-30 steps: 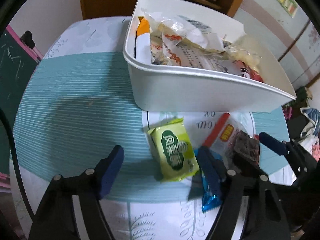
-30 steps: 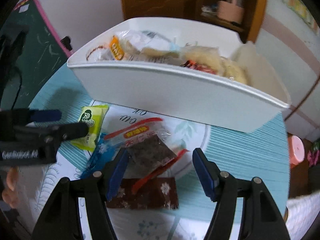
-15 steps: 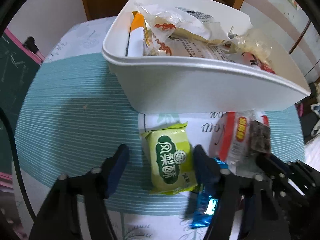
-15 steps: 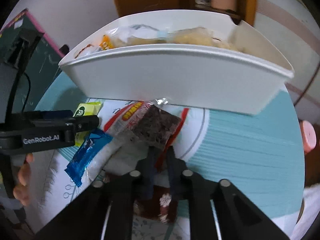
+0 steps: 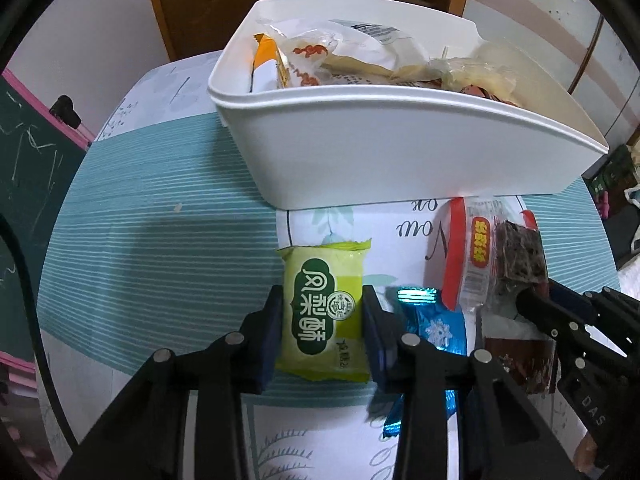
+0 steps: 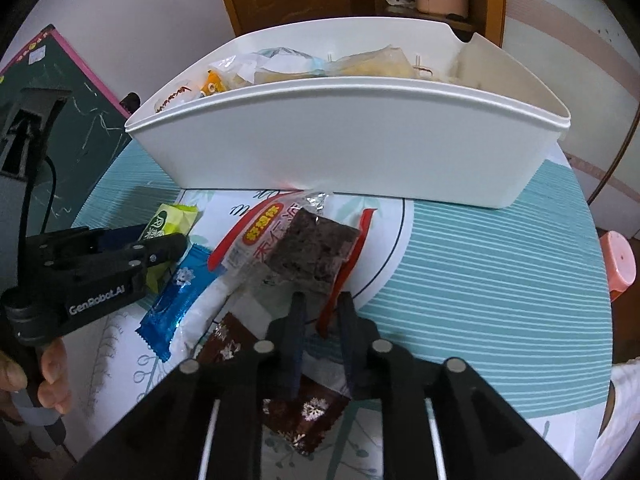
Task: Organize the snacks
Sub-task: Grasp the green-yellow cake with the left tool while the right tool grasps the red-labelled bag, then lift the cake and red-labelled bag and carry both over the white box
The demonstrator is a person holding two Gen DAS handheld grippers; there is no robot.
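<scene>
The left gripper (image 5: 322, 322) has just been closing and now pinches a green packet (image 5: 323, 312) by its two long sides, blue pads pressed against the wrapper, the packet flat on the table (image 5: 160, 248) with its far end jutting past the fingertips toward the bin (image 5: 400, 152). In the right wrist view the same gripper (image 6: 160, 242) enters from the left, held by a hand (image 6: 48, 376), with the green packet (image 6: 168, 220) poking out beyond its tips.

The right gripper (image 6: 320, 312) has its jaws drawn close together, having just eased slightly apart, and they clasp the near end of a clear packet (image 6: 296, 248) with red edges and a dark block inside; that packet rises from the tips toward the bin (image 6: 340, 144). Seen from the left wrist, the right gripper (image 5: 532, 304) comes in from the right and meets the clear packet (image 5: 492, 256) at its near end.

Just right of the green packet lies a blue wrapper (image 5: 432, 320), partly under the left gripper's right finger. A brown wrapper (image 6: 304, 416) with snowflake marks lies beneath the right gripper.

The white bin stands just beyond both packets, already holding several bagged snacks (image 5: 344, 56). A chalkboard (image 6: 64, 92) leans at the table's left edge.
</scene>
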